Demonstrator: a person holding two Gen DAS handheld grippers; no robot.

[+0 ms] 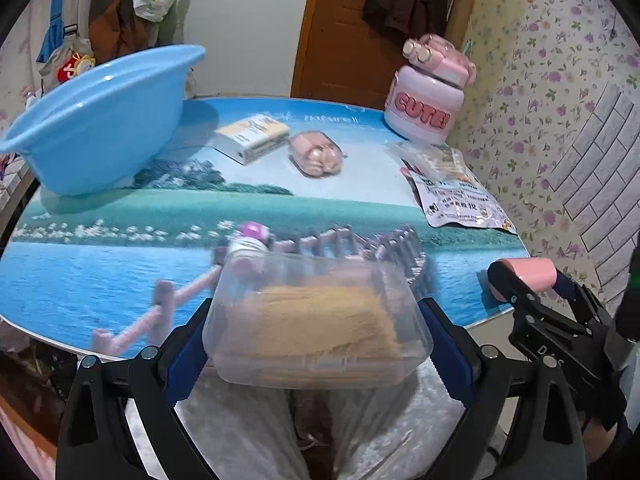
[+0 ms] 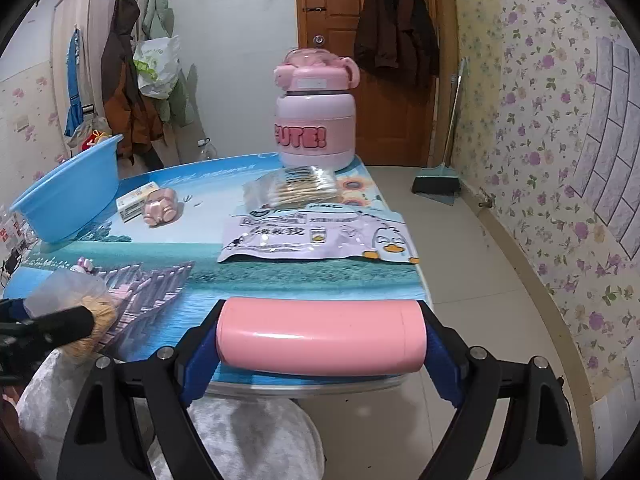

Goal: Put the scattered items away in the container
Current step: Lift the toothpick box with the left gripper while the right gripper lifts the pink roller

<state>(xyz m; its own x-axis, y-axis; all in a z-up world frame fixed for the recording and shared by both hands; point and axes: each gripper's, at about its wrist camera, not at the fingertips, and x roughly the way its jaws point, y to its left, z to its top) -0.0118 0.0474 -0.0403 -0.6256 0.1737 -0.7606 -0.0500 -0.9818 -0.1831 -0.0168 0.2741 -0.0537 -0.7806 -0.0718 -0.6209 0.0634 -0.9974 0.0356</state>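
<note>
Left wrist view: L claw [image 1: 320,344] clamped on clear box [image 1: 316,320], R claw [image 2: 320,344] clamped on pink tube [image 2: 320,336]; next, carry both to blue basin [image 1: 100,120] at 10 o'clock.

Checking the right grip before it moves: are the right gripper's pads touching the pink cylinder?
Touching. The right wrist view shows the pink cylinder lying crosswise in the right gripper, each end butted against a blue pad, no gap.

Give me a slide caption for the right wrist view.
Right claw grips a pink cylinder over the table; blue basin waits far left.
</note>
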